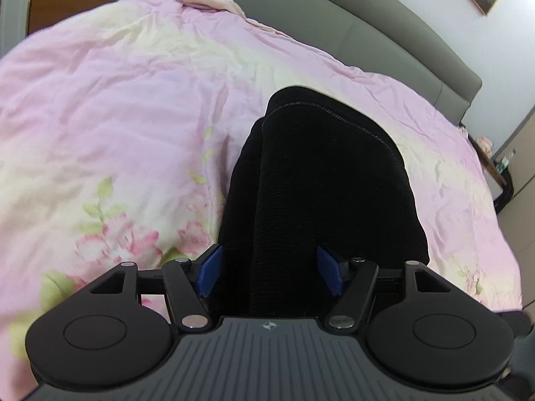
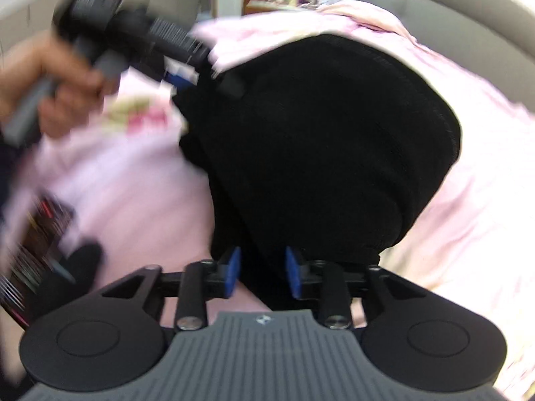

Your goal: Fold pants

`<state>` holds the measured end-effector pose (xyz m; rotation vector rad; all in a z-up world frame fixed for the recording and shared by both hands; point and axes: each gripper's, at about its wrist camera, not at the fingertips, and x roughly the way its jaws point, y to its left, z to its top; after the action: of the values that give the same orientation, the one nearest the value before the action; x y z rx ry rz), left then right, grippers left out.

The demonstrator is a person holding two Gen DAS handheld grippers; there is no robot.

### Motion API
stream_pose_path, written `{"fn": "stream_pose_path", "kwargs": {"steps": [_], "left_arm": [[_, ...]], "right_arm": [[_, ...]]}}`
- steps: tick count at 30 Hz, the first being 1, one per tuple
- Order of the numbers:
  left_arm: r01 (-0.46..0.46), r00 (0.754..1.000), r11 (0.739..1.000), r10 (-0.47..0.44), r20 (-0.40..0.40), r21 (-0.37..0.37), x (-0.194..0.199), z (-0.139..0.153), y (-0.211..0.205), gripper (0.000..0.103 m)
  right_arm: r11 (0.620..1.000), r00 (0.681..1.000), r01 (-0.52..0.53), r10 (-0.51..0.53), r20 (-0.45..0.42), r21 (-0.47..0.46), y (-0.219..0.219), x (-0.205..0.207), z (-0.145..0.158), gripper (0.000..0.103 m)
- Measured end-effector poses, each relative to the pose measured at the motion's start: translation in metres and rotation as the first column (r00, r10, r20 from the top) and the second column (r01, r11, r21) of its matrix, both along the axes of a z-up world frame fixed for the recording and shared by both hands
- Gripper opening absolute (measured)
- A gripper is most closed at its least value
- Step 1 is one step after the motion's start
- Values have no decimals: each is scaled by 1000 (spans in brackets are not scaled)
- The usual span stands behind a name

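Left wrist view: the left gripper [image 1: 267,269], at the bottom centre of the frame, has its blue pads spread apart on either side of a fold of the black ribbed knit pants [image 1: 327,180]. The pants run from there toward the frame's middle over the pink floral quilt [image 1: 117,110] on the bed; a grey padded headboard [image 1: 384,36] crosses the upper right.

Right wrist view: the right gripper [image 2: 262,272], at the bottom centre, has its blue pads a little apart with black fabric between them; whether they pinch it I cannot tell. The pants [image 2: 327,143] fill the centre. The left gripper [image 2: 182,77] appears blurred at upper left, touching the pants' edge.
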<state>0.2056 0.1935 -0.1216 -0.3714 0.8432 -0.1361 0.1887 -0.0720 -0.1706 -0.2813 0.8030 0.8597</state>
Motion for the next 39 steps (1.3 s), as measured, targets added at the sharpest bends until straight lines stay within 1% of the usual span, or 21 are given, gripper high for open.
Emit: {"fn": "stream_pose_path", "kwargs": {"steps": [2, 4, 5, 7, 9, 12, 13, 14, 18, 19, 22, 23, 24, 26, 29, 30, 31, 32, 33, 36, 39], "left_arm": [[32, 999, 999, -31, -18, 31, 9, 12, 2, 86], [53, 998, 998, -52, -31, 38, 22, 19, 9, 92], [70, 996, 997, -69, -49, 15, 31, 20, 13, 92], [107, 989, 992, -113, -92, -60, 48, 18, 19, 92], [118, 985, 981, -135, -104, -154, 63, 9, 26, 93], [117, 975, 980, -144, -167, -161, 85, -11, 27, 97], [119, 972, 977, -150, -179, -175, 90, -19, 28, 103], [119, 970, 971, -158, -183, -207, 93, -26, 30, 103], [99, 962, 933, -178, -205, -347, 101, -58, 45, 103], [95, 962, 918, -185, -203, -386, 102, -65, 48, 103], [89, 958, 849, -216, -189, -521, 105, -89, 56, 103], [91, 956, 833, -226, -186, -546, 108, -95, 58, 103], [98, 955, 826, -235, -181, -555, 110, -98, 58, 103], [123, 953, 825, -253, -167, -551, 112, -98, 57, 103], [147, 954, 837, -261, -148, -528, 110, -92, 55, 103], [143, 955, 835, -257, -148, -530, 109, -90, 57, 102], [139, 956, 832, -254, -145, -538, 106, -87, 59, 93], [141, 957, 831, -253, -141, -538, 104, -84, 60, 85], [146, 957, 833, -255, -136, -534, 101, -81, 60, 82], [146, 961, 837, -247, -127, -527, 94, -67, 55, 79], [149, 967, 832, -235, -98, -535, 85, -49, 51, 79]], "right_arm": [[991, 996, 68, -61, -62, 116, -22, 17, 18, 44], [966, 985, 153, -132, -108, 209, -46, 36, 32, 57], [949, 976, 197, -167, -138, 245, -57, 48, 36, 59], [911, 948, 289, -229, -221, 293, -76, 72, 37, 73], [873, 909, 361, -252, -332, 326, -91, 99, 31, 77], [827, 854, 433, -250, -456, 358, -103, 130, 11, 81], [812, 833, 458, -249, -495, 362, -105, 139, 1, 81], [796, 808, 483, -244, -537, 365, -107, 148, -10, 81], [754, 729, 548, -217, -649, 363, -113, 170, -44, 84], [745, 716, 557, -206, -668, 367, -112, 175, -54, 90], [698, 663, 590, -133, -736, 406, -103, 183, -84, 94], [679, 650, 602, -112, -752, 420, -101, 186, -91, 95], [666, 644, 608, -95, -759, 433, -96, 188, -97, 96], [656, 650, 596, -56, -758, 463, -88, 192, -102, 94], [675, 692, 557, -55, -720, 484, -77, 191, -99, 79], [675, 697, 553, -54, -715, 489, -77, 190, -97, 71], [665, 690, 561, -47, -722, 493, -79, 191, -96, 64], [656, 687, 566, -41, -725, 500, -82, 189, -94, 62], [650, 692, 564, -36, -721, 509, -83, 187, -91, 58], [638, 704, 559, -27, -710, 530, -87, 174, -72, 56], [612, 709, 567, -21, -705, 551, -95, 157, -50, 55]]}}
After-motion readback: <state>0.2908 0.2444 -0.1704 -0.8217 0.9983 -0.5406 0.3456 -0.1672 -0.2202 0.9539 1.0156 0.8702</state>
